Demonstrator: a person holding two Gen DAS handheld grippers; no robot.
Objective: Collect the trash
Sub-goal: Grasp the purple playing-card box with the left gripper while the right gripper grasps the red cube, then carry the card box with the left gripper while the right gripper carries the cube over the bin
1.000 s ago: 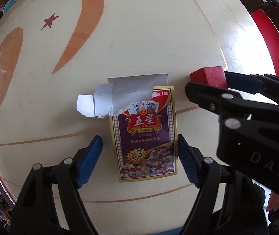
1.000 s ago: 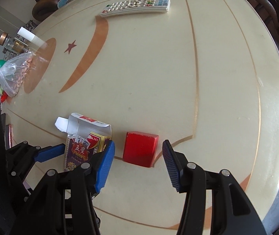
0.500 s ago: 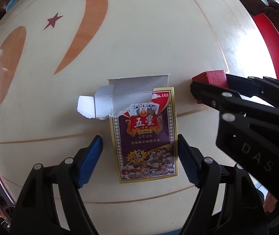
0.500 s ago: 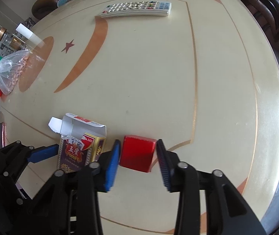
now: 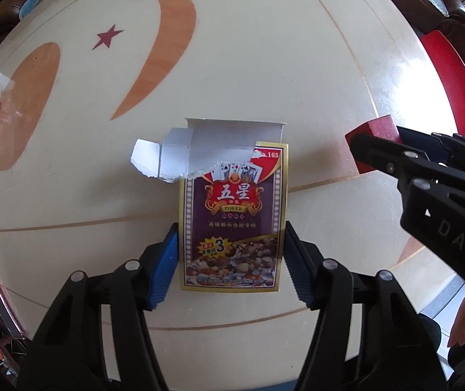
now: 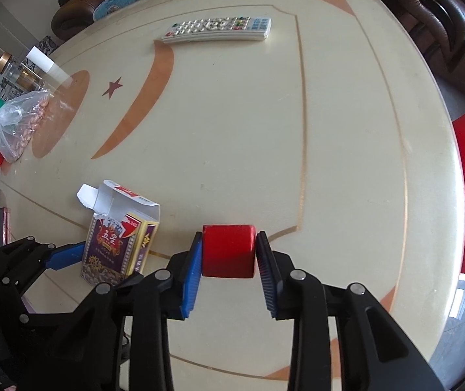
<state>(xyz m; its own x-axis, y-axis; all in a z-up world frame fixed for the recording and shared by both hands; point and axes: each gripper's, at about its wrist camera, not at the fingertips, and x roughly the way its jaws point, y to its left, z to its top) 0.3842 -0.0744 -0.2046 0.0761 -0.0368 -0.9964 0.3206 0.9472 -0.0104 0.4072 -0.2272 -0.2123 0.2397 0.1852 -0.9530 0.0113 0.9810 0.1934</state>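
A round cream table (image 6: 346,130) carries a remote control (image 6: 217,29) on its far side. On the near side, the left gripper (image 5: 231,260) is closing, its blue pads touching both sides of the torn poker card box (image 5: 232,221). To the right, the right gripper (image 6: 227,267) is closing on the red block (image 6: 227,251).

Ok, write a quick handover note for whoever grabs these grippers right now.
Left gripper: jaws closing on the torn card box, pads at its sides, box flat on the table.
Right gripper: jaws closing on the red block, pads against it.
Done: both pieces lined up.
Left: finish both grips, lift, carry to the trash; no bin in view. Remote stays.
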